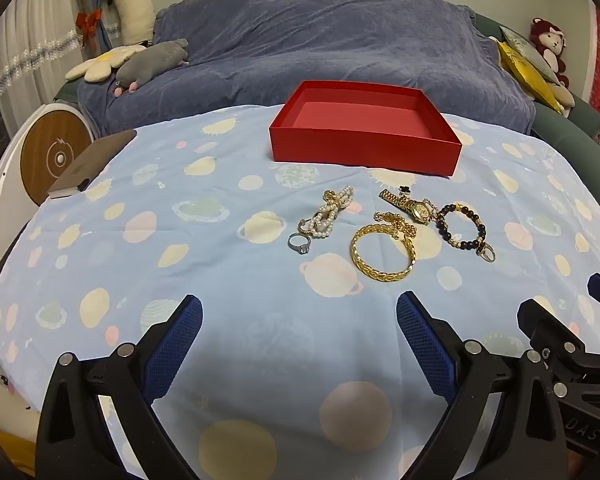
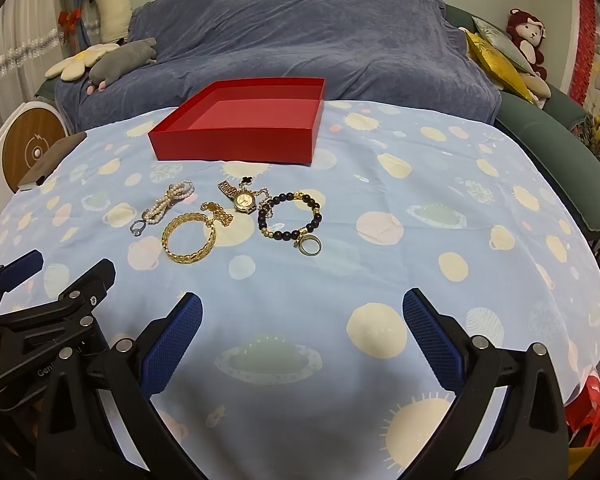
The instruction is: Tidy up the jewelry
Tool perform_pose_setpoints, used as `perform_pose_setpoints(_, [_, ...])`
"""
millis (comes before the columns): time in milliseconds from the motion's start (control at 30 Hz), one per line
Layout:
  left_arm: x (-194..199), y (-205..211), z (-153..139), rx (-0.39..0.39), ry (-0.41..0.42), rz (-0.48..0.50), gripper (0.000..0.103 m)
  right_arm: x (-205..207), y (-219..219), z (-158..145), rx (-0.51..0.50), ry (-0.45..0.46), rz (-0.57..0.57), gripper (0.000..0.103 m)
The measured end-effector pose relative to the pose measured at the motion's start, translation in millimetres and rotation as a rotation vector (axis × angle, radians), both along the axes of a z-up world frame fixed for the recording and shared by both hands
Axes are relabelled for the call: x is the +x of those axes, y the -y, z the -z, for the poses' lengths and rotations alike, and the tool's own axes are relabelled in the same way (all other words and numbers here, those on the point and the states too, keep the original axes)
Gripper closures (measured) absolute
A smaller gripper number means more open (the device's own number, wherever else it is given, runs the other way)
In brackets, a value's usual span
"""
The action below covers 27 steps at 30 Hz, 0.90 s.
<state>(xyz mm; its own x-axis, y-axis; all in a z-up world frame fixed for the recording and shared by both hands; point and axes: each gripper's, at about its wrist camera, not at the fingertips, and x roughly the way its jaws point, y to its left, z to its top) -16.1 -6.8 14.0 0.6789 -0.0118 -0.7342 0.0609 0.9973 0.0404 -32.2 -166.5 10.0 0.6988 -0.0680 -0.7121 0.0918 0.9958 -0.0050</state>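
Note:
An empty red box (image 1: pixel 364 152) (image 2: pixel 236 146) sits at the far side of the table. In front of it lie a pearl bracelet (image 1: pixel 332 210) (image 2: pixel 171 199), a silver ring (image 1: pixel 300 243) (image 2: pixel 138 227), a gold bangle (image 1: pixel 381 254) (image 2: pixel 189 239), a gold chain (image 1: pixel 396 222) (image 2: pixel 219 212), a gold watch (image 1: pixel 410 206) (image 2: pixel 242 199), a dark bead bracelet (image 1: pixel 462 226) (image 2: pixel 290 216) and a gold ring (image 1: pixel 487 254) (image 2: pixel 311 246). My left gripper (image 1: pixel 299 312) is open and empty, short of the jewelry. My right gripper (image 2: pixel 302 308) is open and empty beside it.
A blue planet-print cloth (image 1: pixel 180 248) (image 2: pixel 420 208) covers the table. A brown notebook (image 1: pixel 92 164) (image 2: pixel 52 160) lies at the left edge. Behind stands a sofa under a blue blanket (image 1: pixel 320 48) (image 2: pixel 300 40) with plush toys.

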Motion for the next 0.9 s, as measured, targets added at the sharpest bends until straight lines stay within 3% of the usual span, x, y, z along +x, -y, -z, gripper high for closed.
perform_pose_setpoints(900, [-1.1, -1.8, -0.9, -0.002, 0.001, -0.001, 0.008, 0.0, -0.5, 0.4, -0.004, -0.004, 0.0, 0.005])
